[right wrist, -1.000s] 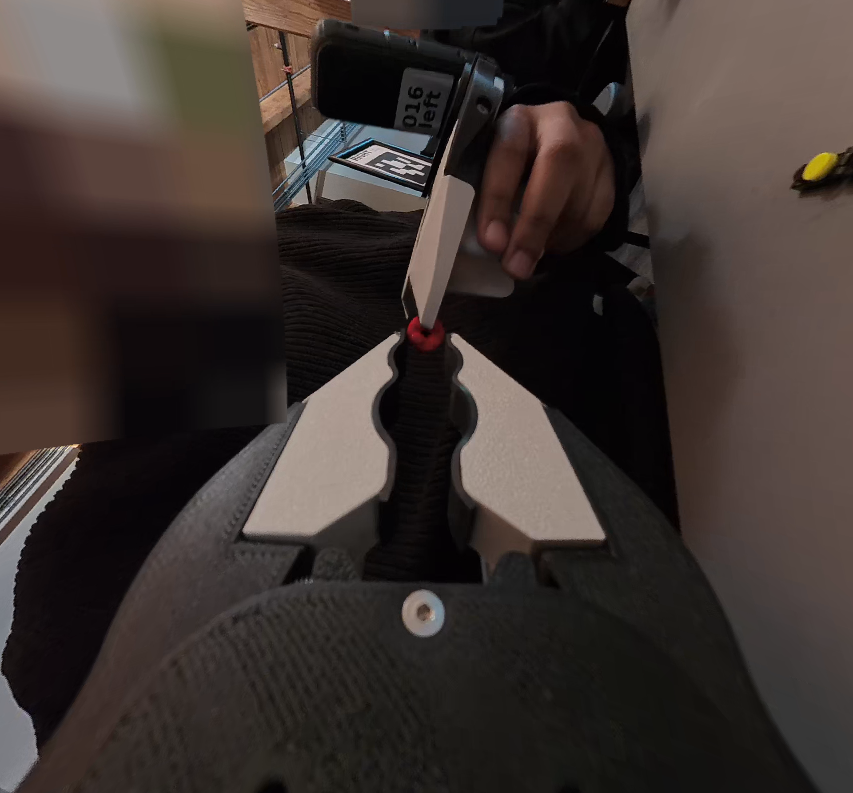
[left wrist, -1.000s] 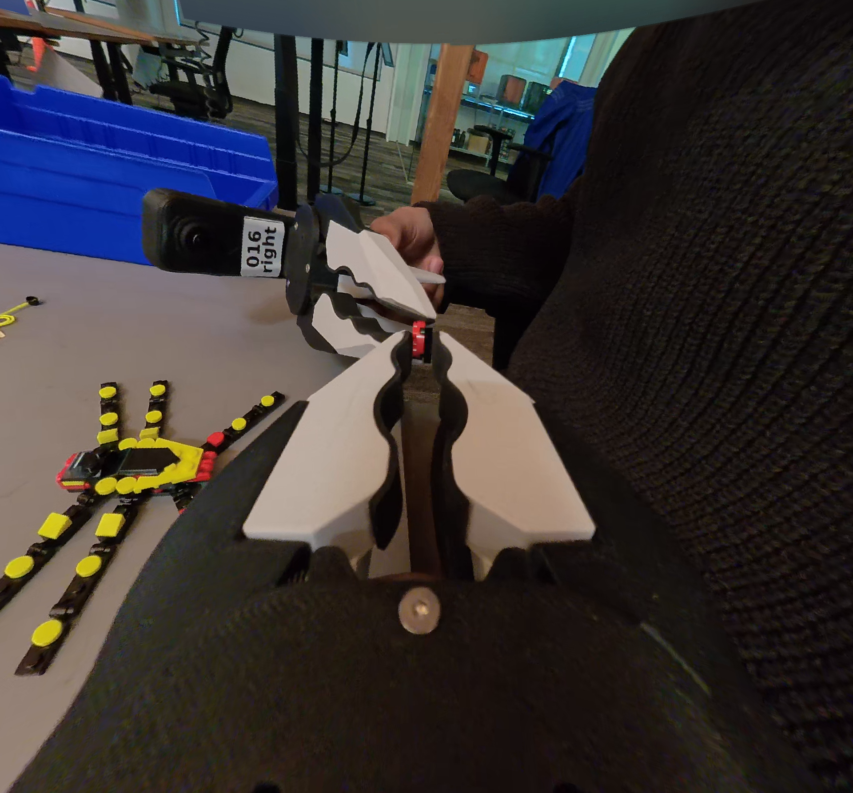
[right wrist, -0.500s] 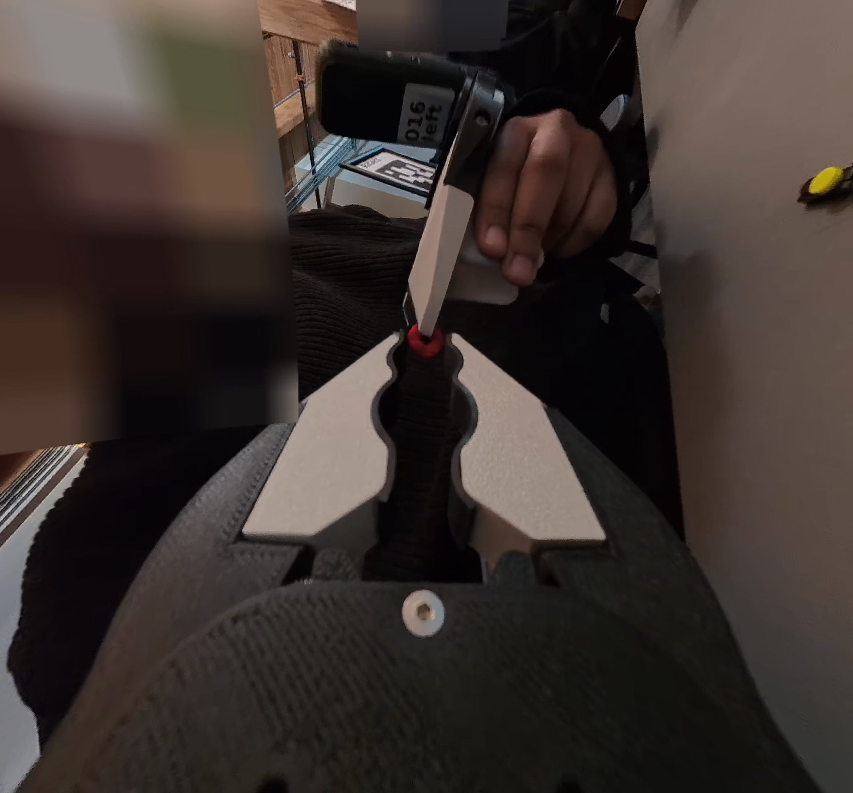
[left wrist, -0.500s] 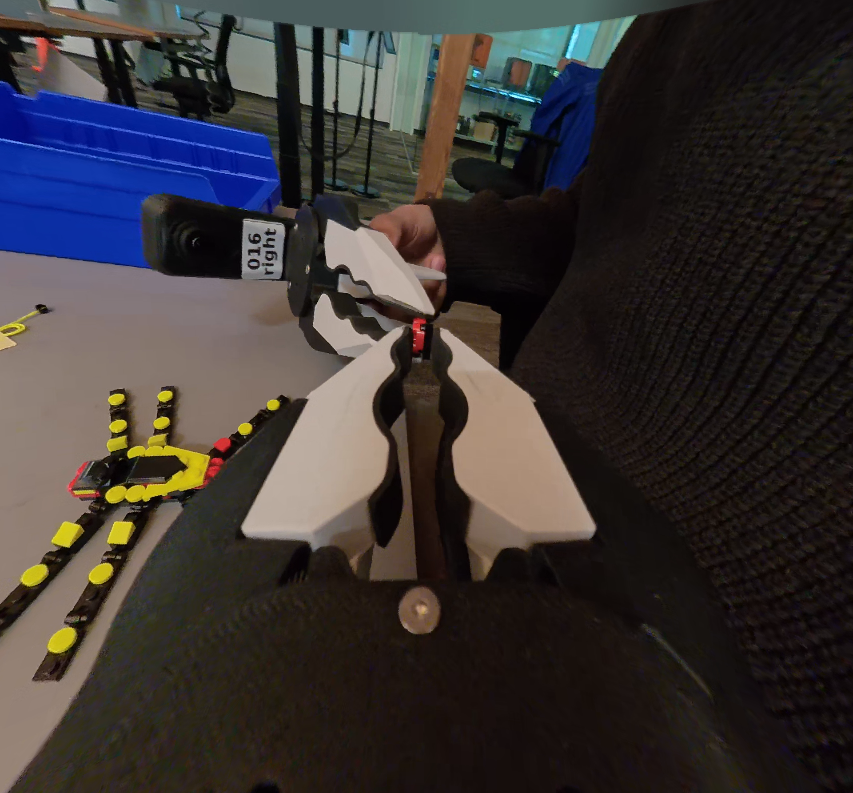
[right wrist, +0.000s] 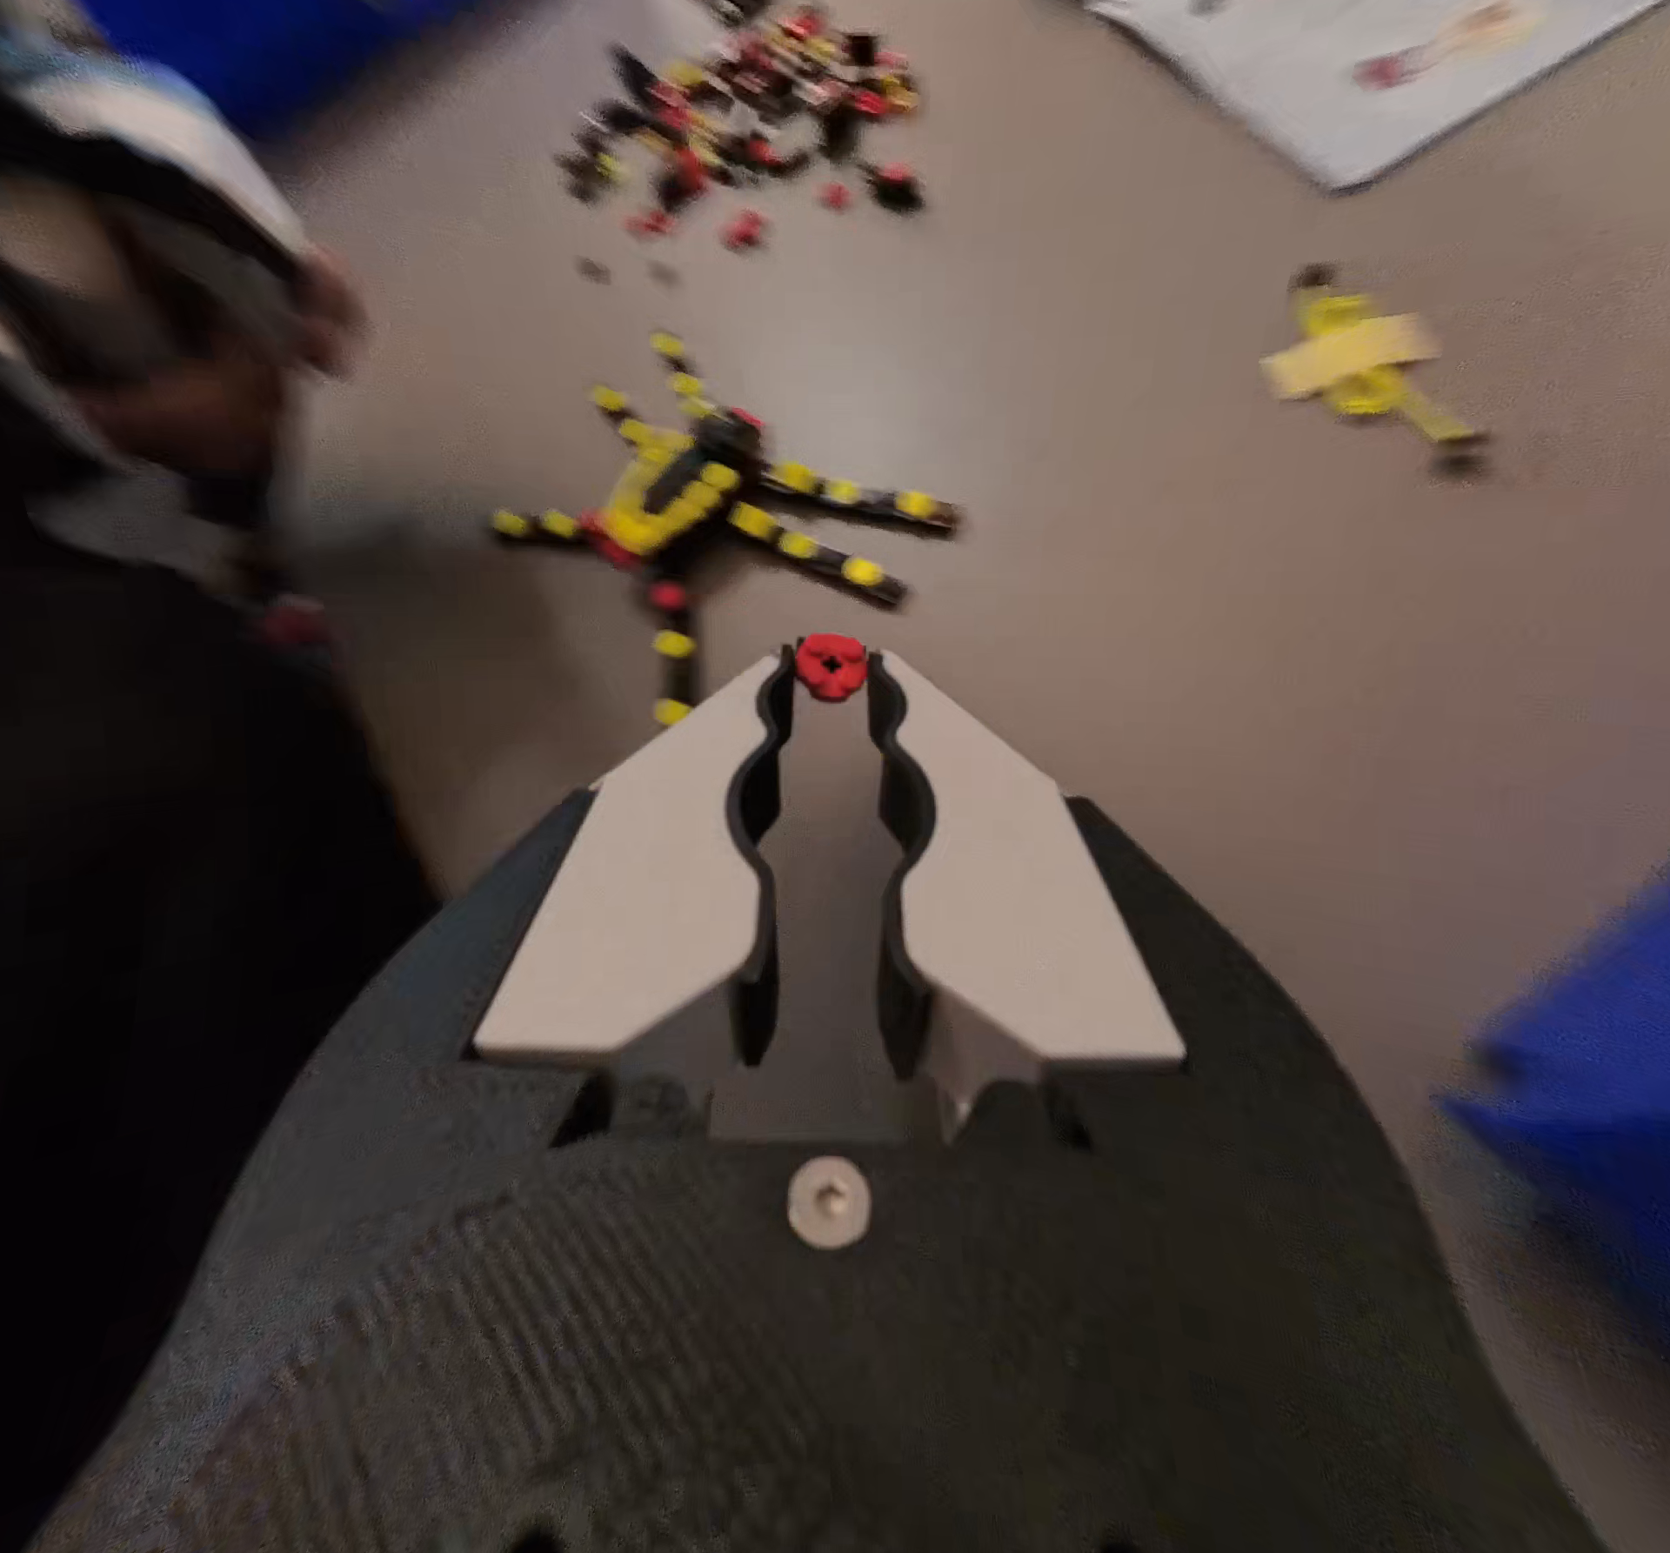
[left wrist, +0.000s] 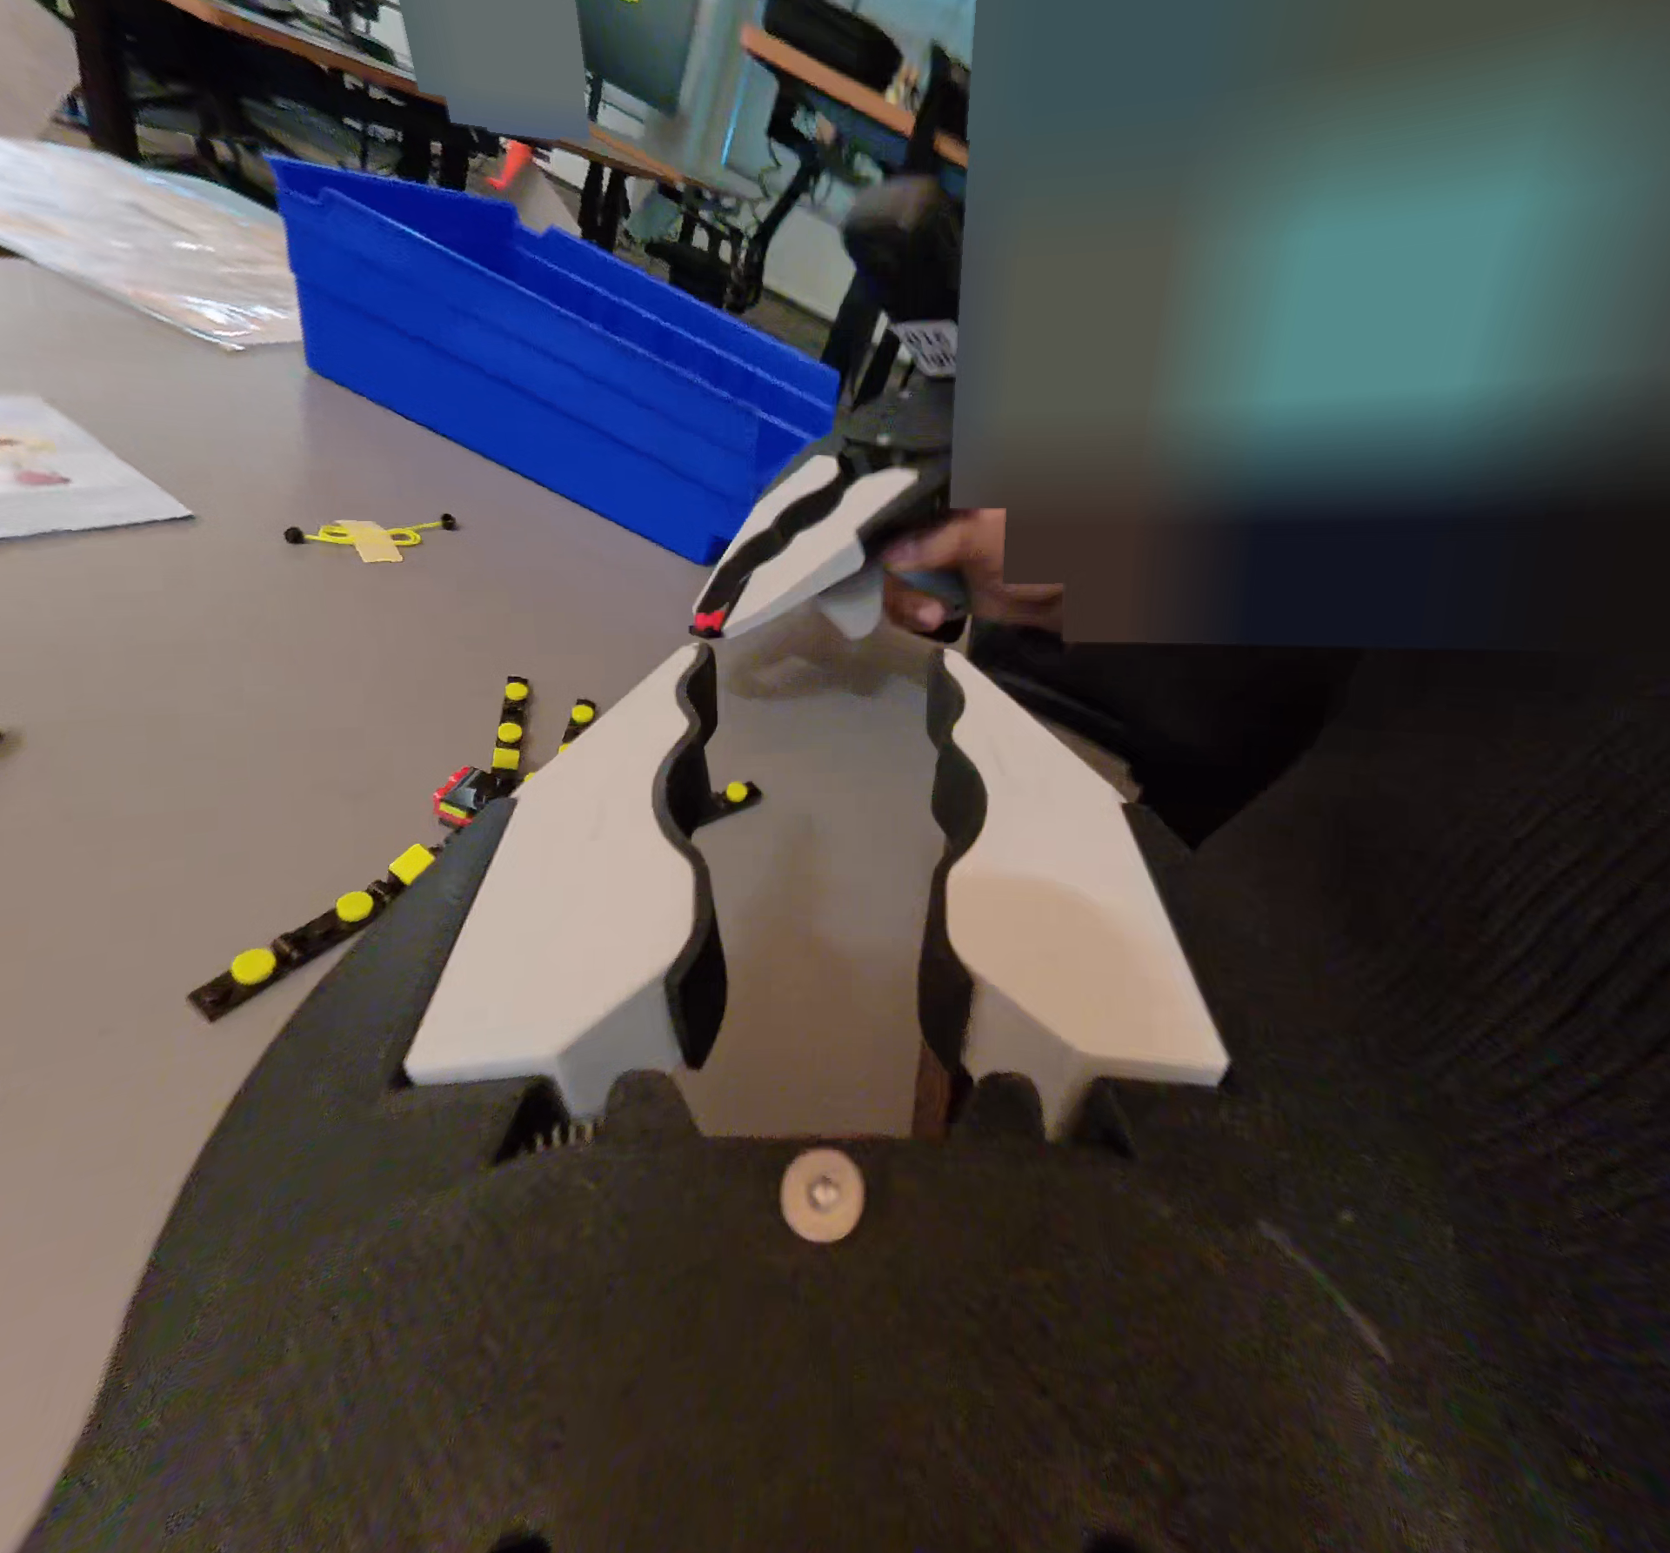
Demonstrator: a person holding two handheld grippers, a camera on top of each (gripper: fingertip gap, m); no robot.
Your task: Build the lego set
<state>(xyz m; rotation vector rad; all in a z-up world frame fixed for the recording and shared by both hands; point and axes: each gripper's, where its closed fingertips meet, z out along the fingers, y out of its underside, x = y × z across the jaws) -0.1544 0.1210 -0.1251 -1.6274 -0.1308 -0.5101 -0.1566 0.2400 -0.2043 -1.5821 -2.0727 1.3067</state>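
My right gripper (right wrist: 831, 667) is shut on a small round red lego piece (right wrist: 831, 667) at its tips, above the grey table. It also shows in the left wrist view (left wrist: 709, 622), with the red piece (left wrist: 708, 621) pinched in it. My left gripper (left wrist: 818, 660) is open and empty, just in front of the right gripper's tip. The black and yellow lego build (right wrist: 696, 488) with long studded arms lies flat on the table ahead of the right gripper; part of it shows left of my left fingers (left wrist: 470, 795). The right wrist view is motion-blurred.
A pile of loose red, black and yellow pieces (right wrist: 750, 108) lies farther off. A yellow string part with tape (left wrist: 366, 535) lies on the table. A blue bin (left wrist: 542, 353) stands behind. Instruction sheets (right wrist: 1374, 18) lie at the far side. A person's hand (left wrist: 940, 569) holds the right gripper. Left tips to right tips: about 15 cm.
Both grippers swung from beside the person's body to over the table. My left gripper opened and let go of the red piece; the right gripper keeps it.
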